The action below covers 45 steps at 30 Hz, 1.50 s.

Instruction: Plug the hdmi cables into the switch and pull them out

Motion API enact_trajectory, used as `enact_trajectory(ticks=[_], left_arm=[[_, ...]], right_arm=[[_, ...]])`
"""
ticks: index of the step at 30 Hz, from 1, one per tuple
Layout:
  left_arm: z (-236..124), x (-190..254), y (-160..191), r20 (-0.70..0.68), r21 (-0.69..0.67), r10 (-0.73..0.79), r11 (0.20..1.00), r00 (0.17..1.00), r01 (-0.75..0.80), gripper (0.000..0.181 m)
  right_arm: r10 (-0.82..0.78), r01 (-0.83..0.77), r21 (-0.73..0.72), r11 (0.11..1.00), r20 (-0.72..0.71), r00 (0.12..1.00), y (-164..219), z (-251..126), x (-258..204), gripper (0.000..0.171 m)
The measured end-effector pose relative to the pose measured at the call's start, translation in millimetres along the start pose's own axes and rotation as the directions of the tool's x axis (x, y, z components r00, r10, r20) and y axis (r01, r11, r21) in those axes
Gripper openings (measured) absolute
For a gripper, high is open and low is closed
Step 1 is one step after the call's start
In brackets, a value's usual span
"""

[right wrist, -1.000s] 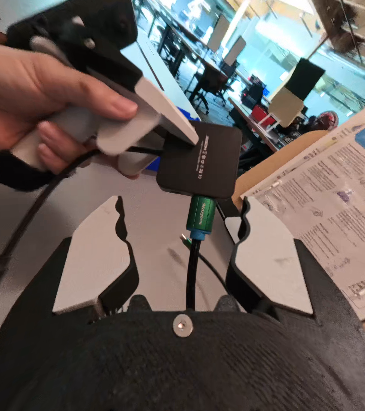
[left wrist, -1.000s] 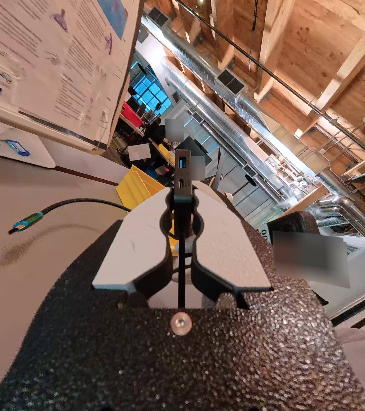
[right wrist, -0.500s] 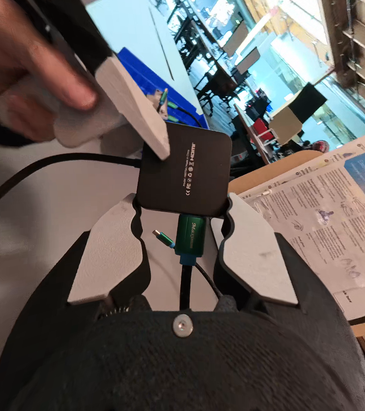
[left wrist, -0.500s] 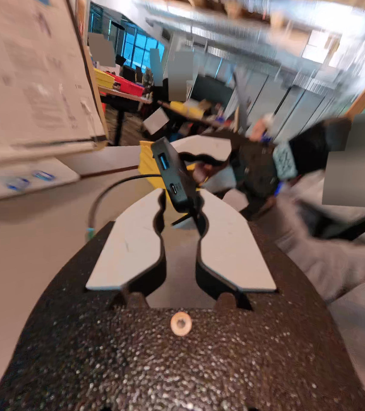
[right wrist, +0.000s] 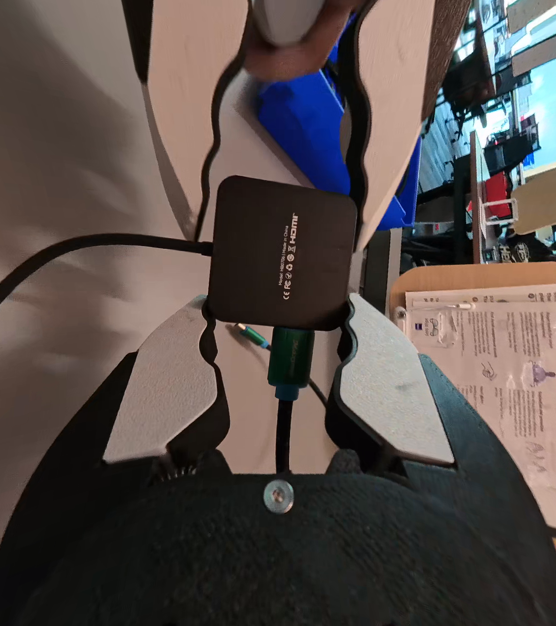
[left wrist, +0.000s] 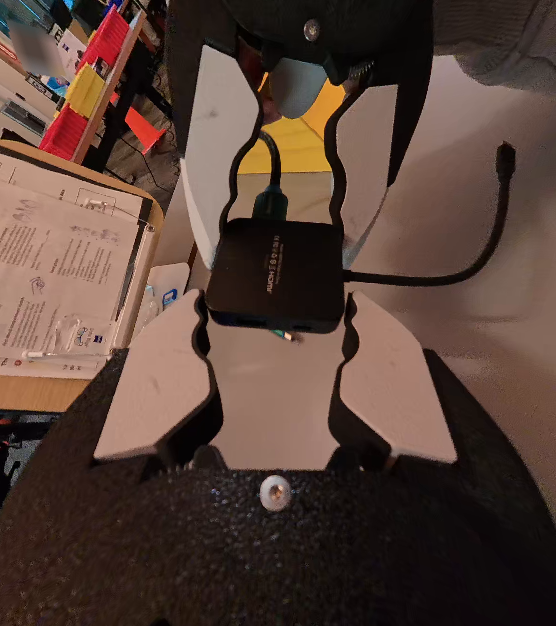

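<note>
The black square switch [left wrist: 275, 274] is held above the table between both grippers. My left gripper [left wrist: 276, 298] is spread wide, with its fingertips against the switch's two near corners; it also shows from above in the right wrist view [right wrist: 276, 237]. My right gripper [right wrist: 277, 303] clamps the opposite end of the switch [right wrist: 283, 257] across its width. A green HDMI plug [right wrist: 290, 359] sits in the switch's edge between my right gripper's fingers, and its black cable runs back over that gripper. The switch's own black lead [left wrist: 473, 264] curves off to one side.
A loose green plug [right wrist: 251, 333] lies on the pale table under the switch. A wooden board with printed sheets [left wrist: 49, 271] stands beside it. A blue bin [right wrist: 303, 128], a yellow bin [left wrist: 290, 149] and shelves of red and yellow bins [left wrist: 77, 111] lie beyond the table.
My left gripper let go of the switch's thin edge, swung round and now spans its width. My right gripper closed on the switch's sides with the green plug still in.
</note>
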<state>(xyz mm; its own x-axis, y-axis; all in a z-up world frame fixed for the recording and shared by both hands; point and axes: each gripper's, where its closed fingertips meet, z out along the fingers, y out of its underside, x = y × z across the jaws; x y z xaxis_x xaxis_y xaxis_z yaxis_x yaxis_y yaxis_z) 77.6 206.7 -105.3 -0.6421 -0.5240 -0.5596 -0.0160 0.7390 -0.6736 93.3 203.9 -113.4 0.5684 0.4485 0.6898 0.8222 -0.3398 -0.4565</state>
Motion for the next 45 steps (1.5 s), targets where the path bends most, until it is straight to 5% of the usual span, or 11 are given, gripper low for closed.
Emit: enact_trajectory(ticks=[15, 28, 38, 45], left_arm=[[7, 9, -18, 0.040, 0.212, 0.020, 0.977, 0.999, -0.028, 0.073], [1, 5, -24, 0.041, 0.174, 0.049, 0.983, 0.998, -0.055, 0.071], [-22, -6, -32, -0.038, 0.383, -0.129, 0.914, 0.991, 0.134, 0.071], [-36, -8, -25, -0.196, 0.532, -0.260, 0.782, 0.946, 0.325, 0.071]], right_arm=[[0.030, -0.033, 0.032, 0.999, 0.094, 0.995, 0, 1, -14, 0.072], [-0.028, 0.028, -0.010, 1.000, 0.029, 0.999, -2, -6, -6, 0.072], [0.145, -0.141, 0.206, 0.968, -0.005, 0.989, -10, -34, 9, 0.065], [0.328, -0.322, 0.475, 0.819, 0.072, 0.942, -21, -60, 25, 0.060]])
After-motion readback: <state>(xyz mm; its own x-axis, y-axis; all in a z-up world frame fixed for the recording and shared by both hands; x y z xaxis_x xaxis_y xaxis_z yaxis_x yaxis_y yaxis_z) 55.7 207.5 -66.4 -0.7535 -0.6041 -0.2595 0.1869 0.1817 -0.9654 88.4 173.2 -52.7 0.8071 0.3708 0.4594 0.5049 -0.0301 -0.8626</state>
